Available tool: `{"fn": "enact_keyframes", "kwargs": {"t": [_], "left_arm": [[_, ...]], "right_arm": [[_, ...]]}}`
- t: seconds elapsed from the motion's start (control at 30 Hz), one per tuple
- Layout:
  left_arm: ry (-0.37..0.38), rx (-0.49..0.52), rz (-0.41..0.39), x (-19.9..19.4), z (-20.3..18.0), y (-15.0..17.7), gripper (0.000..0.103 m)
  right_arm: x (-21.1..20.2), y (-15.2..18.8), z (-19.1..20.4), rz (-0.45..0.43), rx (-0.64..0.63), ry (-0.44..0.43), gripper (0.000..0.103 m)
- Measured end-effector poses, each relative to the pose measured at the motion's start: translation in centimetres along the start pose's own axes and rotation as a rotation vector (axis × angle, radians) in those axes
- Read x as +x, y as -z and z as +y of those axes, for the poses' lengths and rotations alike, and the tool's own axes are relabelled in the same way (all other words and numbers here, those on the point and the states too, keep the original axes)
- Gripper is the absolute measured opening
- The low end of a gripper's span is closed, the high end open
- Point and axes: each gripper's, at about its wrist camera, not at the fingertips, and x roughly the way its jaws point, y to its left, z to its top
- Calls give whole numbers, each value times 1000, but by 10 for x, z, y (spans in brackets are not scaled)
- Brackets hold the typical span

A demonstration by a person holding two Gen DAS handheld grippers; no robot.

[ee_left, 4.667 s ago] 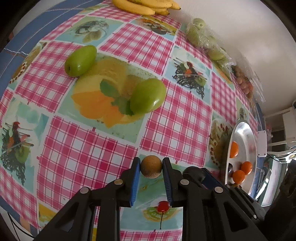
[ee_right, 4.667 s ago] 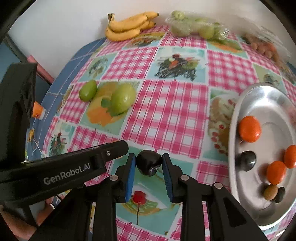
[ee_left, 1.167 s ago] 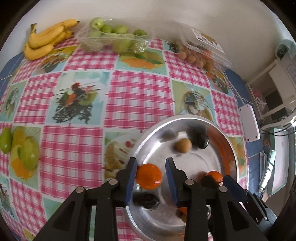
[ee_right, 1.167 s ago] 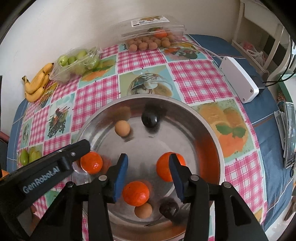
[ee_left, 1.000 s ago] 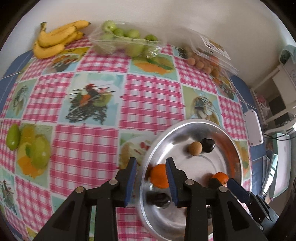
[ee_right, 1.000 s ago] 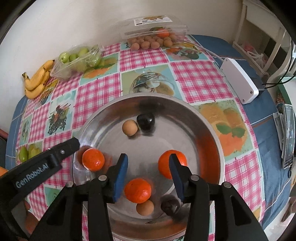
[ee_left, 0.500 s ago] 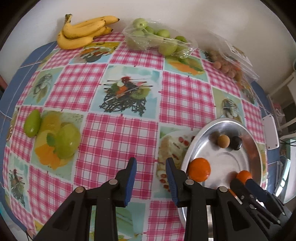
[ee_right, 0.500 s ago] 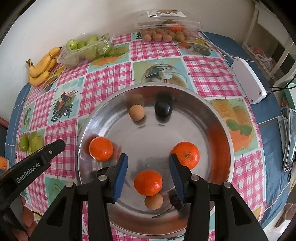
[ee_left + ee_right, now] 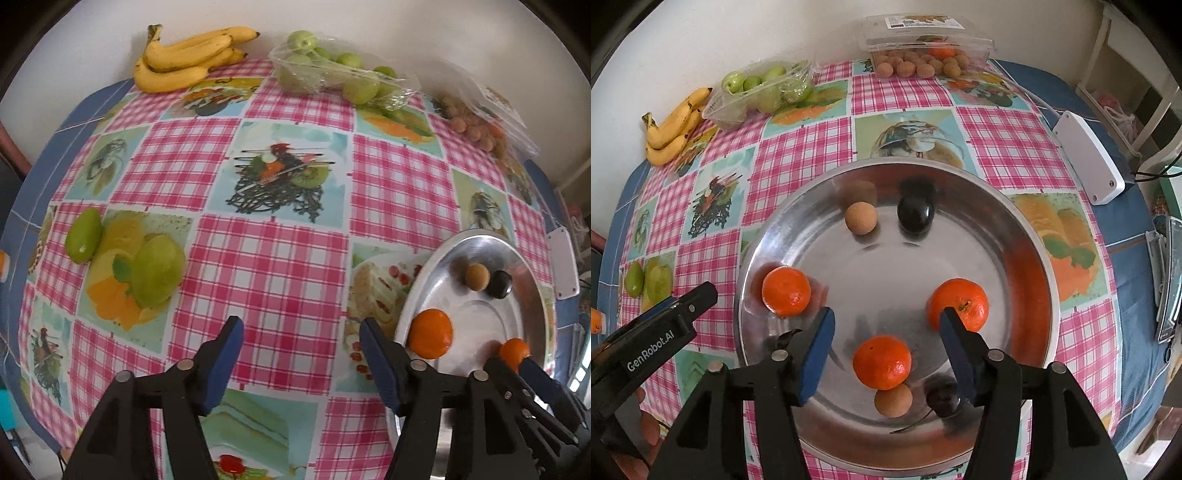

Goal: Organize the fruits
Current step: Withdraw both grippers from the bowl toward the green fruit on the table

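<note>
Tablecloth (image 9: 273,266): pink-white check with teal fruit prints. Silver bowl (image 9: 1027,258), orange tangerines (image 9: 882,362), green mangoes (image 9: 158,270), yellow bananas (image 9: 184,55).

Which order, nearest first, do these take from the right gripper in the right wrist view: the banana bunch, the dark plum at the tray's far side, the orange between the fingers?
From the right gripper:
1. Orange, between the open fingers, untouched, in the metal tray.
2. Dark plum, at the tray's far side, beside a tan fruit.
3. Banana bunch, far left, by the wall.
</note>
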Motion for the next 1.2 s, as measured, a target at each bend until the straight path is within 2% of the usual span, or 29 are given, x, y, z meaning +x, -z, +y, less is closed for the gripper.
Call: {"fn": "enact_keyframes", "kwargs": {"t": [0.1,0.27,0.4,0.53,0.57,0.63,0.67,1.2], "left_arm": [[-21,-1,1,1,3,1,76],[-32,-10,4,4,6,1,81],[-44,-19,6,6,9,0,86],[-61,-23,-4,6,11,2,103],[-67,-23,-9,6,12,2,103],[-79,-23,-15,5,13,2,103],[-83,-27,-15,6,14,2,103],[-77,-31,-7,1,25,4,103]], "right_arm": [[1,0,0,0,-5,4,75],[2,0,1,0,-14,12,77],[4,0,1,5,-19,15,88],[4,0,2,3,-28,13,89],[4,1,2,2,-29,13,90],[4,1,2,0,-31,16,101],[4,1,2,0,-30,22,102],[0,3,9,9,-38,25,102]]}}
